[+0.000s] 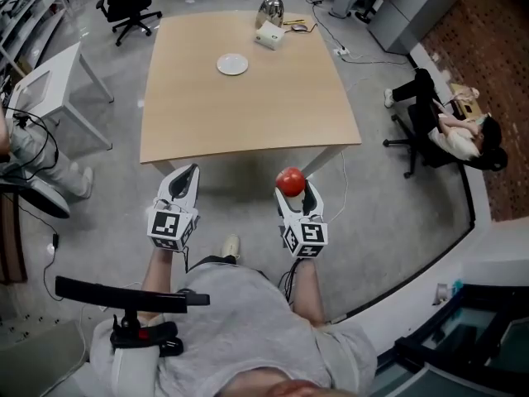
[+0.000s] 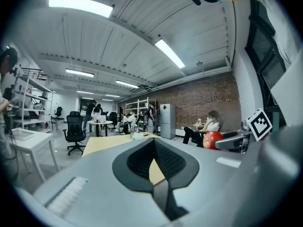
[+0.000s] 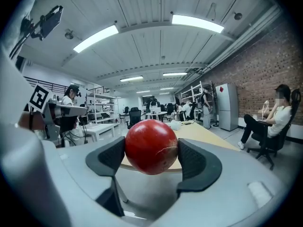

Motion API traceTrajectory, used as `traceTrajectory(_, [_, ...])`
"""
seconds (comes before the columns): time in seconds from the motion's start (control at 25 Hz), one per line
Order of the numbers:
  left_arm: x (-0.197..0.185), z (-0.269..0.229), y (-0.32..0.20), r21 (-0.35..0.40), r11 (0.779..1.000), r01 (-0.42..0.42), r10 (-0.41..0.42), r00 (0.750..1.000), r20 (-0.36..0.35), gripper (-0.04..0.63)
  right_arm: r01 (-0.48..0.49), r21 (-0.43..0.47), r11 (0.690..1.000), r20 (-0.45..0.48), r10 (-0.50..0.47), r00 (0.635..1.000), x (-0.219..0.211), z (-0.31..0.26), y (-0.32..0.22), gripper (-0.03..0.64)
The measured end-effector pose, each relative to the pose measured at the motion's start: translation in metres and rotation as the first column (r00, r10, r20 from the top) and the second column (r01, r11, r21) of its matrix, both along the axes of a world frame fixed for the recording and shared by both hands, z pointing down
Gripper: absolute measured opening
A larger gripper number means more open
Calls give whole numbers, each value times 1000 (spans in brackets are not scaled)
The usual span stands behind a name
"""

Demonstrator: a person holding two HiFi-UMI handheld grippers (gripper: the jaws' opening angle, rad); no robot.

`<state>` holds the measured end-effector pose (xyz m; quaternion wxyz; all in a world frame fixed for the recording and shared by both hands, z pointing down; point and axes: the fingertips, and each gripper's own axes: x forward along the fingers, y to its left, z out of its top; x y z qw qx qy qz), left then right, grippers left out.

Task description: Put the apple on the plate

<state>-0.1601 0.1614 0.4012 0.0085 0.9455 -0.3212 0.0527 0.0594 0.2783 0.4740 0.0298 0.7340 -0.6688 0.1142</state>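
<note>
A red apple (image 1: 289,181) (image 3: 151,146) sits between the jaws of my right gripper (image 1: 293,185) (image 3: 151,155), which is shut on it just in front of the table's near edge. The apple (image 2: 213,139) also shows at the right of the left gripper view. My left gripper (image 1: 187,176) (image 2: 154,161) is held beside it, shut with nothing between its jaws. A small white plate (image 1: 232,64) lies far off on the wooden table (image 1: 248,106), toward its back middle.
A metal kettle (image 1: 269,10) and a white box (image 1: 269,35) stand at the table's far edge. A white side table (image 1: 50,81) is at the left, office chairs (image 1: 128,7) behind, and a seated person (image 1: 450,126) at the right.
</note>
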Motion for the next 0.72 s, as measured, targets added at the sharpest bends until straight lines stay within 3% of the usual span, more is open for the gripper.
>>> traceTrajectory(0.72, [19,11,-76,-22,1000,16,-17,1000,-21,18,36,-19,999,5,-36,999,14,9,-87,357])
